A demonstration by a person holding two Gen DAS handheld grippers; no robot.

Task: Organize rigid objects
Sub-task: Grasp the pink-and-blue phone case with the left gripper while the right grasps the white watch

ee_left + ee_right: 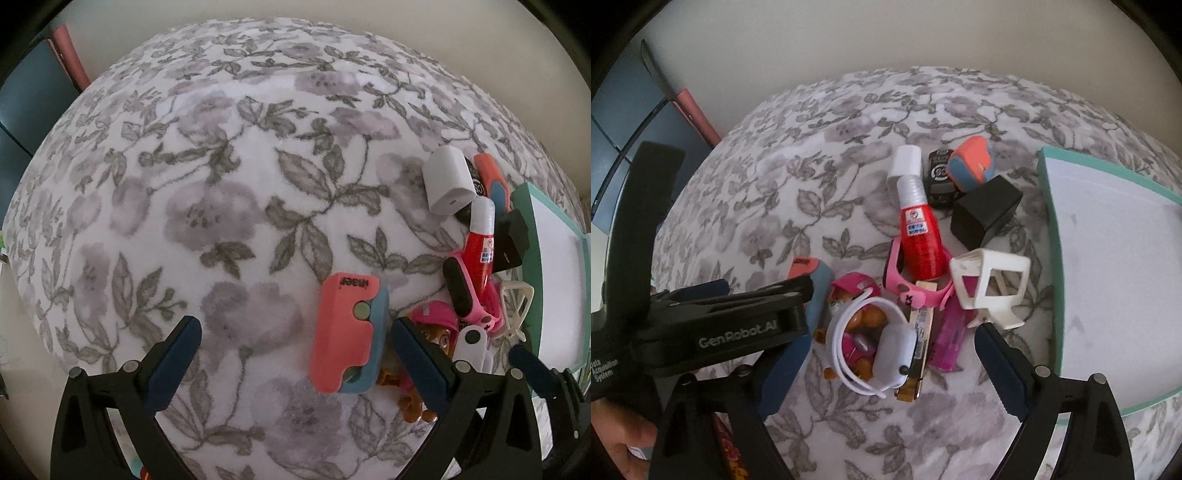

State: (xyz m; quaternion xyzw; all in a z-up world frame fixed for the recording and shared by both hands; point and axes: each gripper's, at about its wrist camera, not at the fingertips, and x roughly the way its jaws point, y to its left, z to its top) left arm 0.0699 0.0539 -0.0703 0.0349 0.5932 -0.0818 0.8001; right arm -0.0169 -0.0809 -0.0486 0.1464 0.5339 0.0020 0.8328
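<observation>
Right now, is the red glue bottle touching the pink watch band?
Touching. The right wrist view shows the red glue bottle lying with its base inside the loop of the pink watch band, resting on the strap with no gap visible.

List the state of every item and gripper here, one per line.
left gripper: open, coral-and-blue block between its fingers, untouched.
right gripper: open, above the pile.
coral-and-blue block: lying on the blanket.
red bottle: lying down, cap on.
teal-rimmed box: open, nothing visible inside.
</observation>
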